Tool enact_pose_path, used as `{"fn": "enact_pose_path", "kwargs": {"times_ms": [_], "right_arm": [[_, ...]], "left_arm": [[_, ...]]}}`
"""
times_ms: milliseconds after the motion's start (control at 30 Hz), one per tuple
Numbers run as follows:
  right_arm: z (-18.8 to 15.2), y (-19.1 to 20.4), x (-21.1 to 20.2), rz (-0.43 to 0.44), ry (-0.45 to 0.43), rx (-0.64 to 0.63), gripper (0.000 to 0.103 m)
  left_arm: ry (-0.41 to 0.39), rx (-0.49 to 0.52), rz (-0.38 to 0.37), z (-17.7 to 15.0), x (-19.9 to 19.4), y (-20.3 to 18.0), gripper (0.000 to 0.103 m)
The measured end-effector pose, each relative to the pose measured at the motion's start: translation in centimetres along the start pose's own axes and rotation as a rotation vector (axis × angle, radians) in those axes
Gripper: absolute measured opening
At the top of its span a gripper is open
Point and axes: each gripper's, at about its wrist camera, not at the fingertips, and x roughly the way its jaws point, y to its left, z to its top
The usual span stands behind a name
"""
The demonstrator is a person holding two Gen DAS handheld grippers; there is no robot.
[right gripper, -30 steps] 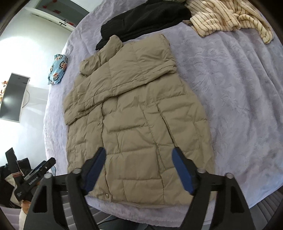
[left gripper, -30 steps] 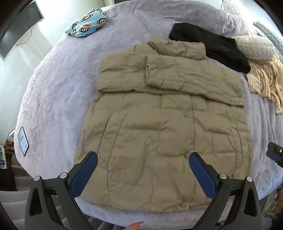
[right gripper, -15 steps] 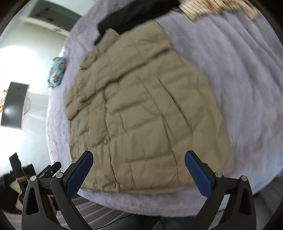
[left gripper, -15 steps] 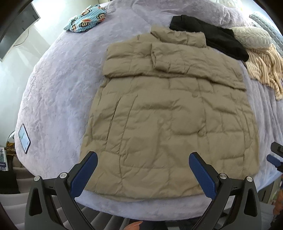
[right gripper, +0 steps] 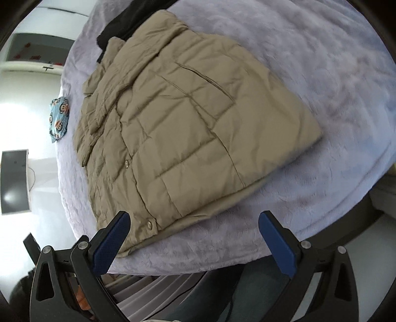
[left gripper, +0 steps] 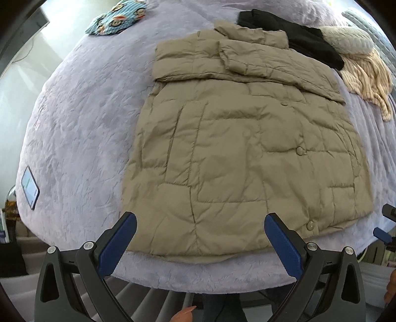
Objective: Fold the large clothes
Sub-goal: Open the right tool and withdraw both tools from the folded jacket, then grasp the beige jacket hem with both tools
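Observation:
A tan quilted puffer jacket lies flat, front up, on a lavender plush bed, both sleeves folded across its chest. My left gripper hangs open over the jacket's bottom hem near the bed's front edge, blue pads wide apart with nothing between them. In the right wrist view the same jacket runs diagonally, and my right gripper stands open near the hem's corner with the snap button, its left fingertip over the hem, nothing gripped.
A black garment, a knit cushion and a striped cream top lie beyond the collar. A monkey-print cloth sits far left, a phone at the bed's left edge. Floor and legs show below the bed edge.
Both grippers drew back toward the jacket's hem and sank closer to the bed. The right gripper's jaws widened and it rolled, so the jacket now looks tilted and nearer.

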Motion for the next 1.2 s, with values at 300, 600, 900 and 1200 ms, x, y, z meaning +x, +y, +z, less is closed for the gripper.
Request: {"fn": "enact_pose_path", "kwargs": {"times_ms": [300, 600, 900, 1200], "right_arm": [[2.3, -0.9, 0.0, -0.037, 0.013, -0.007, 0.103], [1.4, -5.4, 2.2, 0.021, 0.056, 0.145, 0.103], [0.9, -8.1, 4.9, 0.147, 0.075, 0.288, 0.103], [2.9, -7.1, 8.6, 0.308, 0.043, 0.408, 0.103]], "left_arm": [[0.043, -0.097, 0.006, -0.6, 1.8, 0.3, 0.103], [0.087, -0.267, -0.243, -3.4, 5.0, 4.9, 0.103], [0.182, -0.395, -0.422, -6.1, 9.8, 7.3, 0.103], [0.150, -0.471, -0.499, -2.6, 11.6, 6.9, 0.095]]}}
